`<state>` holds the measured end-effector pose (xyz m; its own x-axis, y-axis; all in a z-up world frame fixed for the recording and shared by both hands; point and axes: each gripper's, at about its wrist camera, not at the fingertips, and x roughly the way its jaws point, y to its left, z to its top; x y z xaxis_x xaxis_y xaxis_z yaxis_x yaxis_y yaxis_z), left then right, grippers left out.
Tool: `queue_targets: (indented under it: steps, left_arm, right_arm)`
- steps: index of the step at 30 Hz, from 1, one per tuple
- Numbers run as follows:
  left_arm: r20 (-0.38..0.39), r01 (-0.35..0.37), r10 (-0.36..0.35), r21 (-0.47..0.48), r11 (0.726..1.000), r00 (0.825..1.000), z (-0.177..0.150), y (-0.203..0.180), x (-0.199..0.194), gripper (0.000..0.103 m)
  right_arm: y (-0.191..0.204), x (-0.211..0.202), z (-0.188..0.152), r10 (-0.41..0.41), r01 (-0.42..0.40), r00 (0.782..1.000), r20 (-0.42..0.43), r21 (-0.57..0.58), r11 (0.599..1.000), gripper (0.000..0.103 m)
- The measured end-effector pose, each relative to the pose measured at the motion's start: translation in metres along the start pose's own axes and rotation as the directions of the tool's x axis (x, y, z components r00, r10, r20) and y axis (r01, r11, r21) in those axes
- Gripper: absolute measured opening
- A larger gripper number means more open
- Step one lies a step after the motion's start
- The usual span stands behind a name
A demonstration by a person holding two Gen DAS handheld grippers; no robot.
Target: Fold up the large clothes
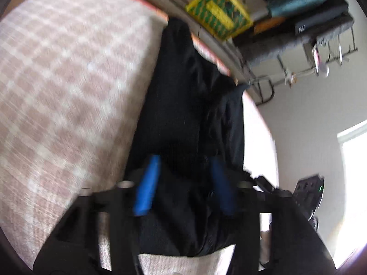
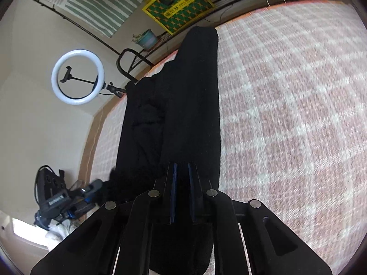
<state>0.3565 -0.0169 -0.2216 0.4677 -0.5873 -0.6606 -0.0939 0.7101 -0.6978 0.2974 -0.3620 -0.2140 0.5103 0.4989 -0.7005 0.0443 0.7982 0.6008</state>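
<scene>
A long black garment (image 1: 190, 91) lies folded lengthwise in a narrow strip on a bed with a pink-and-white checked cover (image 1: 68, 80). My left gripper (image 1: 185, 160) hangs over the strip's near end, its blue fingers (image 1: 148, 183) spread wide, with the cloth below them and nothing pinched. In the right wrist view the same garment (image 2: 195, 103) runs away from me along the checked cover (image 2: 286, 114). My right gripper (image 2: 182, 168) sits low over its near end. Its pads stand slightly apart with a narrow gap, and dark cloth shows behind the gap.
The bed's orange-trimmed edge (image 2: 146, 73) runs just beside the garment. Beyond it stand a yellow-and-green crate (image 2: 176, 6), a potted plant (image 2: 148, 39), a ring light (image 2: 78, 76) and a rack piled with clothes (image 1: 309, 11). A black device (image 2: 57, 201) sits low at the left.
</scene>
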Motion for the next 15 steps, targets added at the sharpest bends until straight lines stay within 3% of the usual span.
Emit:
queue_targets:
  steps: [2,6,11,15]
  left_arm:
    - [0.016,0.027,-0.027,-0.009,1.000,1.000,0.007,0.001,-0.008,0.064]
    - [0.050,-0.031,0.027,0.072,0.997,0.998,0.009,0.002,-0.020,0.064]
    - [-0.012,-0.063,0.066,0.178,0.982,0.998,-0.003,0.007,-0.007,0.052]
    - [-0.057,-0.081,0.098,0.246,0.966,0.994,-0.012,0.002,0.011,0.052]
  right_arm:
    - [0.003,-0.007,-0.001,-0.012,0.013,1.000,0.018,-0.015,1.000,0.034]
    - [0.009,-0.010,-0.007,-0.026,0.024,1.000,-0.014,-0.073,0.997,0.034]
    - [0.007,-0.009,-0.027,-0.049,0.036,0.995,-0.083,-0.155,0.987,0.034]
    - [0.004,-0.003,-0.038,-0.050,0.028,0.991,-0.124,-0.170,0.985,0.034]
